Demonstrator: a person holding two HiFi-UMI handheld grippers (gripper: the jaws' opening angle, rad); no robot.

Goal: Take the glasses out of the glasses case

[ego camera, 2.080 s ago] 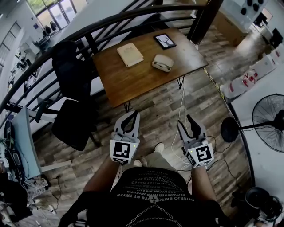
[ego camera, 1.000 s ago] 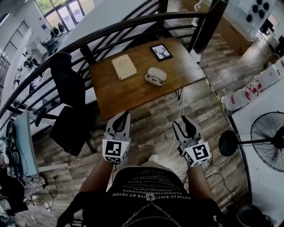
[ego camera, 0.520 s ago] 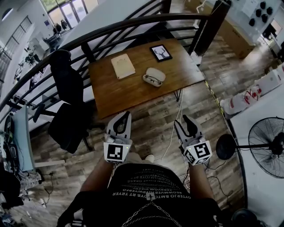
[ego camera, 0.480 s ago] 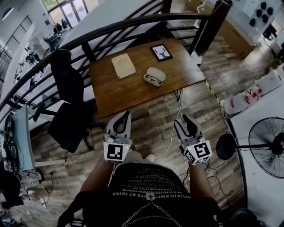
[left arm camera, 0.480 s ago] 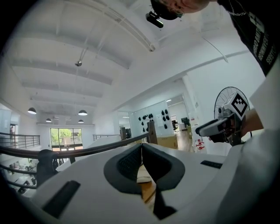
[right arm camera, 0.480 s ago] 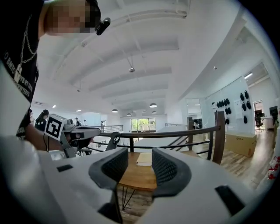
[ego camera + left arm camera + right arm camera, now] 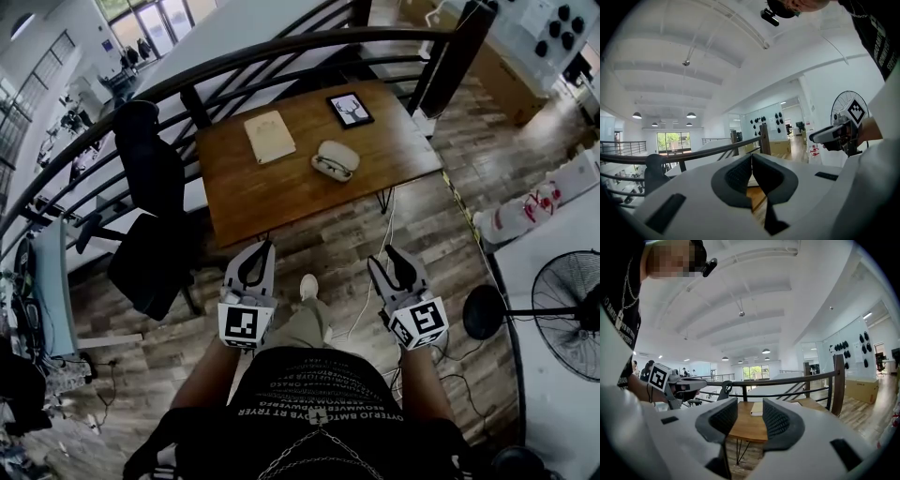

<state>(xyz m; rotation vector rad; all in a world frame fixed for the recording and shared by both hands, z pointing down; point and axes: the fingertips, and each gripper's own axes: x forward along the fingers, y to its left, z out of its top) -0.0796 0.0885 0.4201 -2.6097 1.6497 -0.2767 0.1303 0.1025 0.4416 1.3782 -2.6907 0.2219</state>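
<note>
An open office loft: black swivel chairs [image 7: 147,159], a wooden desk [image 7: 272,192], a mezzanine railing [image 7: 281,49].

Tiny, indistinct glasses [image 7: 331,167] in case [image 7: 343,150]

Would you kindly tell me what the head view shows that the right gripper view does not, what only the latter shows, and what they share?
Only the head view shows the open glasses case with the glasses in it, the black-framed picture and the fan. Only the right gripper view shows the ceiling lamps and the far windows. Both show the wooden table, the tan book and the left gripper.
</note>
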